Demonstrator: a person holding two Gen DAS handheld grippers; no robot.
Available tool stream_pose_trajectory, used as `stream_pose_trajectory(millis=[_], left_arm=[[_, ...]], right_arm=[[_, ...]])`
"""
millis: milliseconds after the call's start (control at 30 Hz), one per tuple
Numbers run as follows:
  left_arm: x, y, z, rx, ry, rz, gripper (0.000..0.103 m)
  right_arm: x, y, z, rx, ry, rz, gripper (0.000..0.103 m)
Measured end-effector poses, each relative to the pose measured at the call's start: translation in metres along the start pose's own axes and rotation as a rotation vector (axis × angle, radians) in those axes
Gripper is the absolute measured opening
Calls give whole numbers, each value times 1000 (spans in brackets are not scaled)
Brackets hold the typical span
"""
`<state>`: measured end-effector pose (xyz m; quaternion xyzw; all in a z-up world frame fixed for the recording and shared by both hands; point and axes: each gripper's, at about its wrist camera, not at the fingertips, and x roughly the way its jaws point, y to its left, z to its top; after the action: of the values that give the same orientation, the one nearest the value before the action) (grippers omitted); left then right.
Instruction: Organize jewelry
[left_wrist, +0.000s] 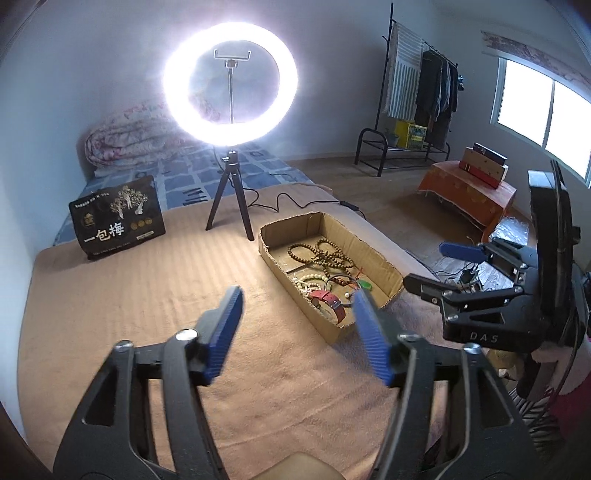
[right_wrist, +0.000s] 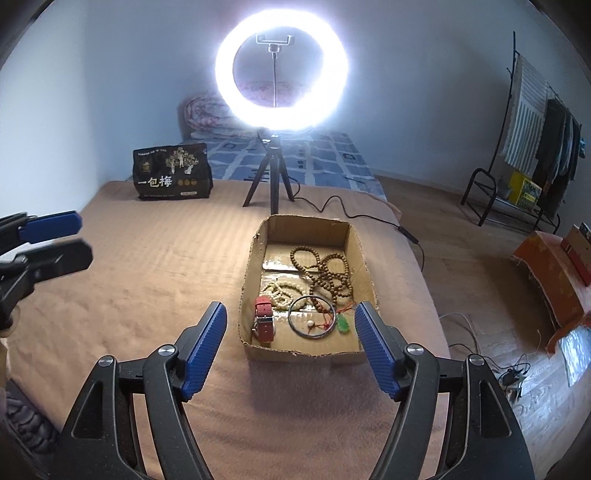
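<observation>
A cardboard box (right_wrist: 255, 291) sits on the tan blanket (right_wrist: 147, 280). The jewelry lies inside it: brown beads (right_wrist: 332, 273), pale beads (right_wrist: 282, 291), a red watch (right_wrist: 264, 319), a dark bangle (right_wrist: 312, 317) and a green pendant (right_wrist: 343, 325). The left gripper (left_wrist: 297, 293) is spread wide and holds nothing. The right gripper (right_wrist: 290, 308) (just in front of the box) is spread wide too, with nothing in it.

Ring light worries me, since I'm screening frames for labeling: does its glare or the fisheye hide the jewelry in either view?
Left wrist view: the ring light blows out white and hazes the wall, but the cardboard box stays readable. Right wrist view: same bloom up top; the red-strap watch and green pendant are sharp; edges bend and darken.
</observation>
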<state>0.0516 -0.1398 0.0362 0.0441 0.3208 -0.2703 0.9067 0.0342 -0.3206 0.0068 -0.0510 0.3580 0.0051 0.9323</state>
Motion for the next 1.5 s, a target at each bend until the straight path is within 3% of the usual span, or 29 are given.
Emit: stream_pose_trajectory(millis=[133, 333, 433, 667, 1500], left_arm=[[-4, -1, -9, -2, -3, -5, 73], [-7, -8, -18, 55, -5, 60, 81], [-7, -9, -21, 73, 1, 76, 86], [-5, -10, -22, 68, -10, 90, 100], [2, -8, -23, 65, 6, 121, 102]], right_arm=[[-6, 0, -1, 13, -21, -8, 77], [-10, 3, 0, 6, -43, -36, 77], [-10, 4, 0, 8, -47, -45, 83], [-9, 6, -1, -1, -60, -62, 83], [-9, -2, -3, 13, -56, -72, 83]])
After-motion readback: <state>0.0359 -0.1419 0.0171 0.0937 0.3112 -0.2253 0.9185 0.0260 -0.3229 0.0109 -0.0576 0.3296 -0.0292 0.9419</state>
